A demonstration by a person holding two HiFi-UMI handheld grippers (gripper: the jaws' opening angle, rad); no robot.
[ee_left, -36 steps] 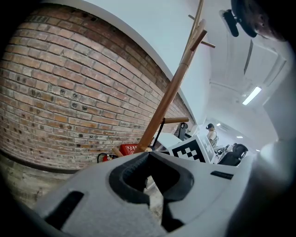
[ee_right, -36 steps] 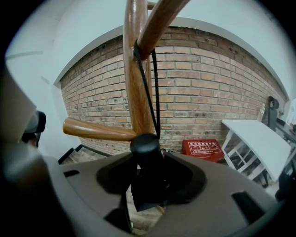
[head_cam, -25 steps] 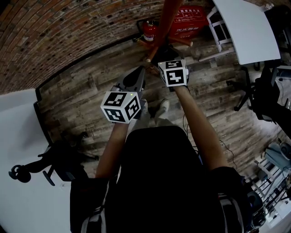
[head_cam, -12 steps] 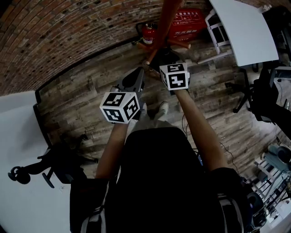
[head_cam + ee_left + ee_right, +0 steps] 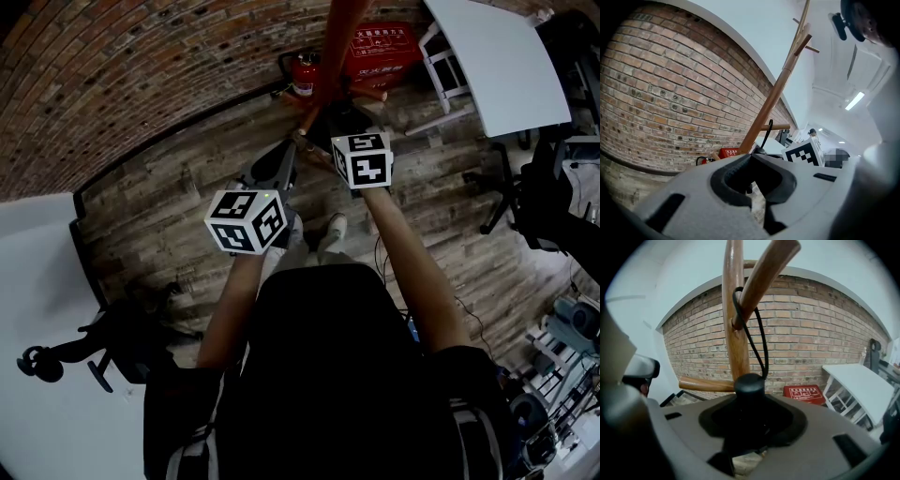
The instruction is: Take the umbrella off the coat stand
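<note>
Brick wall [image 5: 811, 333] behind, wooden coat stand [image 5: 736, 333] close ahead, my right claw [image 5: 750, 427] clamped round the umbrella [image 5: 749, 385] at its black handle, its cord loop [image 5: 761, 343] hooked over a slanting peg [image 5: 761, 275], my left claw [image 5: 752, 180] beside it, jaws apart, empty.

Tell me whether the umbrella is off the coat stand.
On: the umbrella hangs by its black strap from a peg of the coat stand.
</note>
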